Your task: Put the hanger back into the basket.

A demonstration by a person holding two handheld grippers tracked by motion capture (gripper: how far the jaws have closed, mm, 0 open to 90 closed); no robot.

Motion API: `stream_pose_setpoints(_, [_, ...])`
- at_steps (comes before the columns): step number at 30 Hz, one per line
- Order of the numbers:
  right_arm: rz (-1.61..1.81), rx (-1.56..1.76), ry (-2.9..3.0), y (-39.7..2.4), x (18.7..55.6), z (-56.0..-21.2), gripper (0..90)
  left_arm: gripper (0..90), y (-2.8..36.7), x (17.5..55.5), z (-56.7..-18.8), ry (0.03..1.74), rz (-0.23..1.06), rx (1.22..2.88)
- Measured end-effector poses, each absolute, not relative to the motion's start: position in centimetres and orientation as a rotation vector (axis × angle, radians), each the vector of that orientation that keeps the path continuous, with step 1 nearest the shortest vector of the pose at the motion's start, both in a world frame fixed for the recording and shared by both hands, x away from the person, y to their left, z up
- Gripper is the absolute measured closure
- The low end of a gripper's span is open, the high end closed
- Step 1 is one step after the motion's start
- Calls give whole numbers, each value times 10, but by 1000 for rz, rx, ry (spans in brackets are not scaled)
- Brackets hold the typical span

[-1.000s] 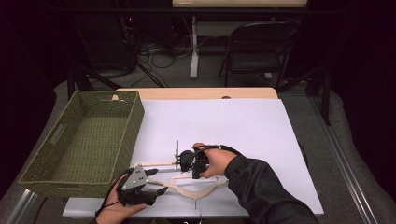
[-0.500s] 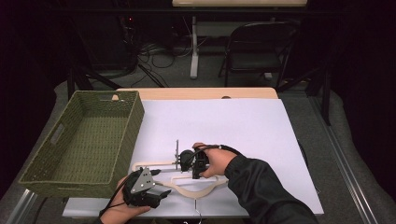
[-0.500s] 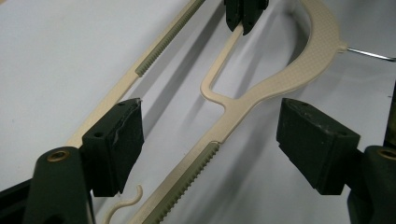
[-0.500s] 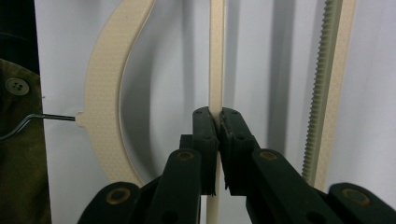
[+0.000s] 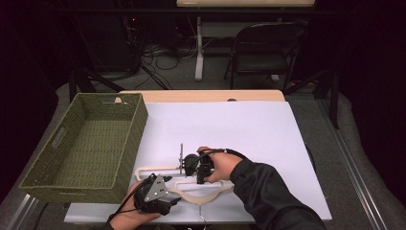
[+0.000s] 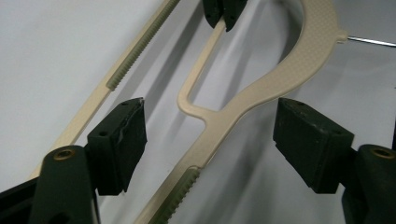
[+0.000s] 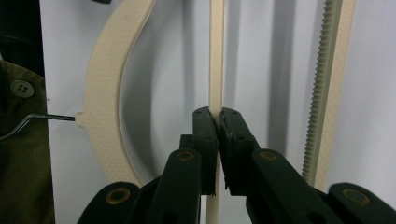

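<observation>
A cream plastic hanger [image 5: 203, 193] lies on the white table near the front edge, its metal hook [image 7: 42, 117] pointing toward the person. My right gripper [image 5: 201, 168] is shut on the hanger's thin straight bar [image 7: 215, 56], pads pressed on both sides of it [image 7: 218, 123]. My left gripper [image 5: 168, 203] sits at the front left, open. Its jaws stand wide on either side of the hanger's curved shoulder [image 6: 280, 79] without touching it [image 6: 212, 133]. The right gripper's jaw tips [image 6: 223, 11] show farther along the same bar.
A second cream bar with a ribbed strip [image 7: 327, 93] lies beside the held one, toward the green woven basket [image 5: 131, 143] at the table's left. The white sheet [image 5: 249, 124] stretches back and right. An olive sleeve [image 5: 268, 201] comes in from the bottom.
My left gripper has shifted a little to the right and lower, closer over the hanger's shoulder. The right gripper has stayed shut on the bar in the same place.
</observation>
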State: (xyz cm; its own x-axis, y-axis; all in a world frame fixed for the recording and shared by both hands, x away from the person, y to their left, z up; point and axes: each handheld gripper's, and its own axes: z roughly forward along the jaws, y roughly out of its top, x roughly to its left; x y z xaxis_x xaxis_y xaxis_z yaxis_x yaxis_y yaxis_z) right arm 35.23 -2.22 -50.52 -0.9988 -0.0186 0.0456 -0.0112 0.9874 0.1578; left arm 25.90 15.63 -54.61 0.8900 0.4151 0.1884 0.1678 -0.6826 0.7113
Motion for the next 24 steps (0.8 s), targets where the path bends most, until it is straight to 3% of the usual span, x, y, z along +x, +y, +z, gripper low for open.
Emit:
stream_pose_setpoints(9, [-245, 20, -3090, -23, 354, -506, 858, 318, 150, 259, -550, 364, 415, 2330])
stream_pose_setpoints(24, [-252, 20, -3076, -22, 354, -506, 858, 303, 149, 259, -552, 333, 433, 2359])
